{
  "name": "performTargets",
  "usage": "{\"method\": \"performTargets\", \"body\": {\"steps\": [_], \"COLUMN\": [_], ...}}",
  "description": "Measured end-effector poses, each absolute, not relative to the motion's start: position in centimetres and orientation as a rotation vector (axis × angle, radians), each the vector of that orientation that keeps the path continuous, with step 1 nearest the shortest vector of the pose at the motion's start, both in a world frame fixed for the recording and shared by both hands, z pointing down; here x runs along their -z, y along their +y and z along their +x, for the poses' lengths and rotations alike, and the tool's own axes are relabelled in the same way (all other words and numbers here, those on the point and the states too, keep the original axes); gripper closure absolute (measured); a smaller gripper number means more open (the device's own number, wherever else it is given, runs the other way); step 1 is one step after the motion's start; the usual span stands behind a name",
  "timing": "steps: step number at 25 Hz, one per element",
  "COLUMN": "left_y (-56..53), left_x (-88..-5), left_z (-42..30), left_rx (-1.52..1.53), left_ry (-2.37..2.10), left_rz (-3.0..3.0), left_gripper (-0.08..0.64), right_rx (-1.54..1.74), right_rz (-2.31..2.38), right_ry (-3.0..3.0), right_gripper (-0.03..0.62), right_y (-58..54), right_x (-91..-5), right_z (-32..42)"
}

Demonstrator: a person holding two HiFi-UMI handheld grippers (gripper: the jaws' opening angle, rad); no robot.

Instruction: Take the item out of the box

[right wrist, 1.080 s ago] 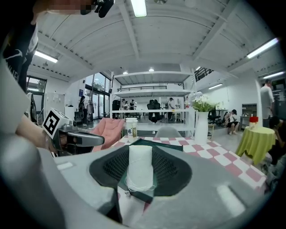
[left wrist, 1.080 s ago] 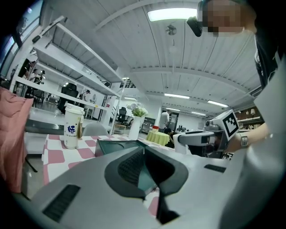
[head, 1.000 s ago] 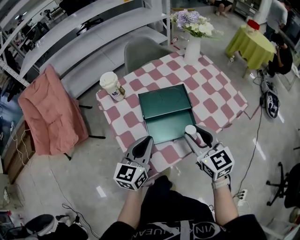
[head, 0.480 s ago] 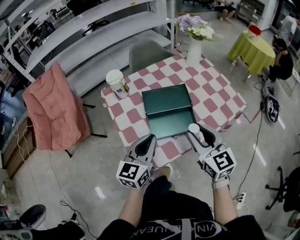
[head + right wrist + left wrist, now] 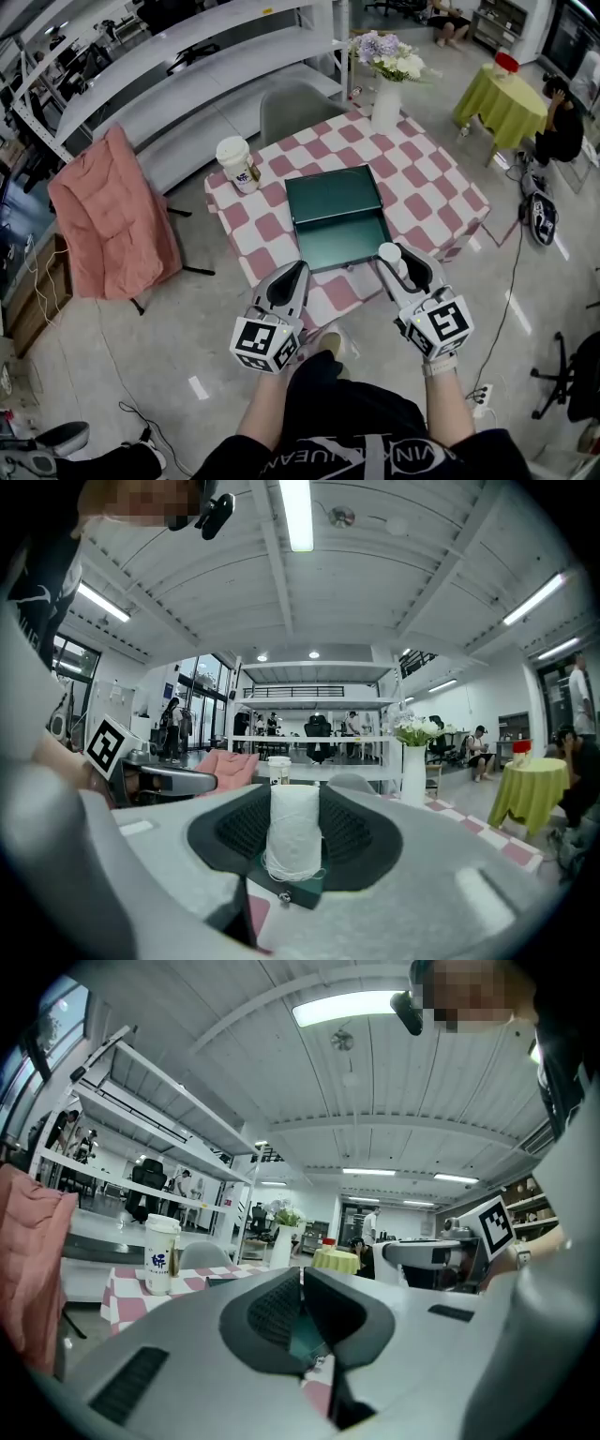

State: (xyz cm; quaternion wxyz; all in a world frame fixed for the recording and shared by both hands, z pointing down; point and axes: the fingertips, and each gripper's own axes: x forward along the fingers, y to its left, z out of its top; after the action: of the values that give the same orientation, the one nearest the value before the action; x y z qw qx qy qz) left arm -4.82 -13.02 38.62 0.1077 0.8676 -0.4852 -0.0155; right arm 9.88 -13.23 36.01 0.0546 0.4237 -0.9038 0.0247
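A dark green box [image 5: 336, 220] lies open on the checkered table [image 5: 427, 192], its lid laid back toward the far side, its tray empty. My right gripper [image 5: 397, 260] is shut on a white spool of thread [image 5: 388, 255], held just off the box's near right corner. In the right gripper view the spool [image 5: 294, 831] stands upright between the pads. My left gripper [image 5: 298, 273] hovers by the table's near edge, left of the box, shut with nothing in it. In the left gripper view its jaws [image 5: 302, 1299] touch at the tips.
A paper cup [image 5: 236, 164] stands at the table's left corner. A white vase of flowers [image 5: 386, 86] stands at the far corner. A grey chair [image 5: 298, 106] sits behind the table, a pink-draped chair [image 5: 108, 216] to the left. A yellow-green round table [image 5: 502, 101] is far right.
The view has shifted slightly, so the table sits a little higher in the frame. Both grippers hold much the same places, the right one still with the spool.
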Motion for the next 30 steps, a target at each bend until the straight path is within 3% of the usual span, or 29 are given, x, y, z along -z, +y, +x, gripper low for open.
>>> {"method": "performTargets", "body": {"steps": [30], "left_y": [-7.6], "left_x": [-38.4], "left_z": [-4.2], "left_rx": [0.087], "left_ry": [-1.455], "left_rz": [2.538], "left_gripper": [0.540], "right_rx": [-0.030], "right_rz": [1.380], "right_ry": [-2.800], "right_gripper": [0.433], "right_y": [-7.9], "right_x": [-34.6], "right_z": [11.4]}}
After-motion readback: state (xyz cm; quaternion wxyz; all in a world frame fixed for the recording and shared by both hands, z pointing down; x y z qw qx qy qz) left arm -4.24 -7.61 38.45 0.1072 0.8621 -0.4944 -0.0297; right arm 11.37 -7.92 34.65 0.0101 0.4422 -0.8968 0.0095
